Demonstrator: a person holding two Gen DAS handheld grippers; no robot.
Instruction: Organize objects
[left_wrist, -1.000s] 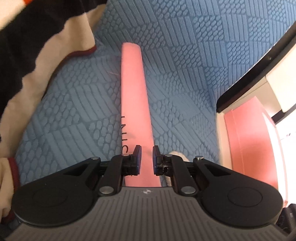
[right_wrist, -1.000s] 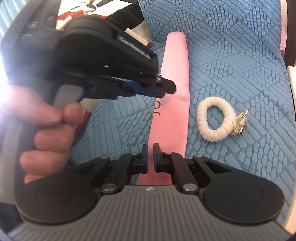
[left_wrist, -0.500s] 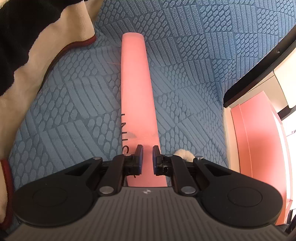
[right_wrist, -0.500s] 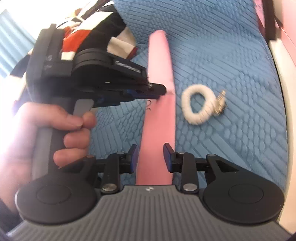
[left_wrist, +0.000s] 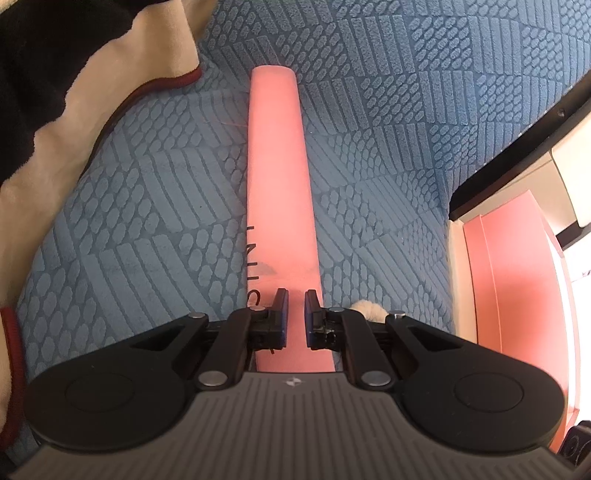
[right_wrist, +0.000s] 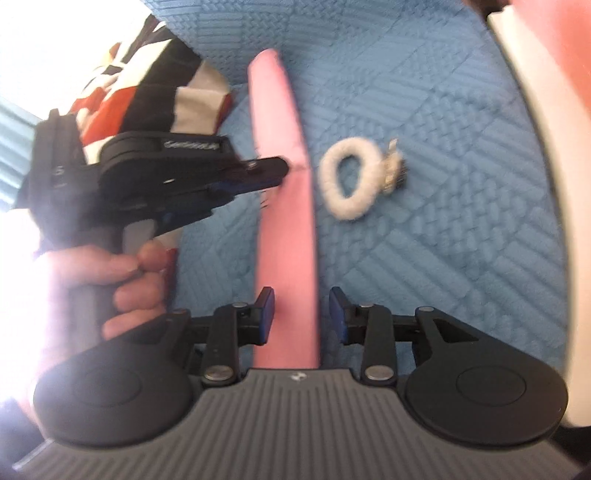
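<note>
A long pink strip (left_wrist: 277, 166) with dark lettering lies lengthwise on the blue patterned bedcover (left_wrist: 388, 129). My left gripper (left_wrist: 295, 299) is shut on it, pinching a small crease partway along the strip (right_wrist: 284, 240); in the right wrist view it reaches in from the left (right_wrist: 282, 173), held by a person's hand (right_wrist: 122, 273). My right gripper (right_wrist: 302, 299) stands astride the strip's near end. Its jaws are opening and the pads do not press the strip. A white fluffy hair tie (right_wrist: 328, 177) with a metal charm (right_wrist: 393, 168) lies just right of the strip.
A black, cream and red blanket (left_wrist: 74, 74) is heaped on the left (right_wrist: 155, 74). On the right the bed ends at a dark rail (left_wrist: 517, 147), with a pink panel (left_wrist: 509, 277) beyond it. A bit of the hair tie (left_wrist: 369, 310) peeks out beside the left gripper's right finger.
My right gripper went from shut to open and rolled, and the strip's near end now lies between its jaws. The left gripper has kept its hold and place.
</note>
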